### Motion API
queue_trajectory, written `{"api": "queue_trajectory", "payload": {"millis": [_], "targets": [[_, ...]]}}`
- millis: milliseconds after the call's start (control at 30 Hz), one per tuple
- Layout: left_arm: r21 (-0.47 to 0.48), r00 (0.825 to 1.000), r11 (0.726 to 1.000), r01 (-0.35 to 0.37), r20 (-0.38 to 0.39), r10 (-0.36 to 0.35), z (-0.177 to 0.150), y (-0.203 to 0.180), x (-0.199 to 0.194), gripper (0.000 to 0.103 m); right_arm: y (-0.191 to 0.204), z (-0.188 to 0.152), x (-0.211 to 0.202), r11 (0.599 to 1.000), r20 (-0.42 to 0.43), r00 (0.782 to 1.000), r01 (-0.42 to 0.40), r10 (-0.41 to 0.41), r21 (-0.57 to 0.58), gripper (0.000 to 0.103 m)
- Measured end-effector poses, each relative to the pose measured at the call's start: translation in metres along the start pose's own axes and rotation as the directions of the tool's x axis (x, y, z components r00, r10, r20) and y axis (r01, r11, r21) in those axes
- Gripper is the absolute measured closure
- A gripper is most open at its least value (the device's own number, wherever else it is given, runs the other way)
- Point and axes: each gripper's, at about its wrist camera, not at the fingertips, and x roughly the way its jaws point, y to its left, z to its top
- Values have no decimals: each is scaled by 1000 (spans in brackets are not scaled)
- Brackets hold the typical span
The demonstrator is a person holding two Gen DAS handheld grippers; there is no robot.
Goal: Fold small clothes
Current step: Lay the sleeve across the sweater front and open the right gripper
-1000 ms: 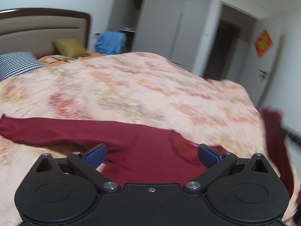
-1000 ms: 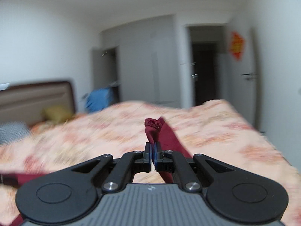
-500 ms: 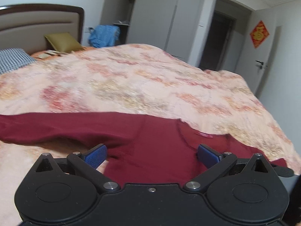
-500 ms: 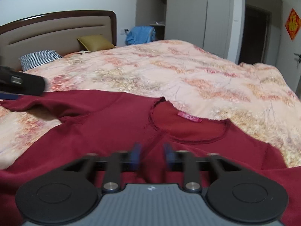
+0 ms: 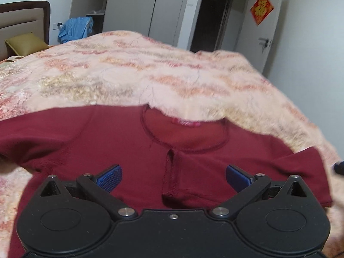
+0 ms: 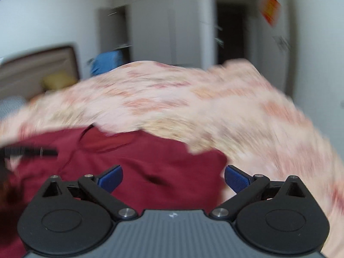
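Observation:
A dark red long-sleeved top lies flat on the bed, neckline facing away. Its right sleeve is folded in across the chest, the cuff near the middle. My left gripper is open and empty, low over the chest of the top. My right gripper is open and empty over the top's right side; this view is blurred. The left sleeve runs out of view to the left.
The bed has a pink floral blanket. A wooden headboard, an olive pillow and a blue bundle stand at the far left. Wardrobe doors and a dark doorway are behind.
My right gripper was shut on the red sleeve and lifted it; it has let go and opened wide. The sleeve now lies folded across the chest. Both grippers shifted over the top.

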Motion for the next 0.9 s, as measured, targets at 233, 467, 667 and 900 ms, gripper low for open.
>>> {"api": "queue_trajectory", "payload": {"millis": [233,467,667,900], "targets": [[-16,996,996,-82,-41,82,-5,8,29,2,-98,3,51,912,-52,992,-85,115,401,23],[14,996,996,-86,-29,86,-18,8,37,6,-107,10,83,854,-22,986,-130,163,504,84],[49,996,995,-88,-31,89,-19,2,42,8,-44,22,46,990,167,982,106,-89,-96,92],[81,992,990,-117,-31,120,-22,-4,46,7,-64,5,66,990,32,989,143,-143,3,66]]}}
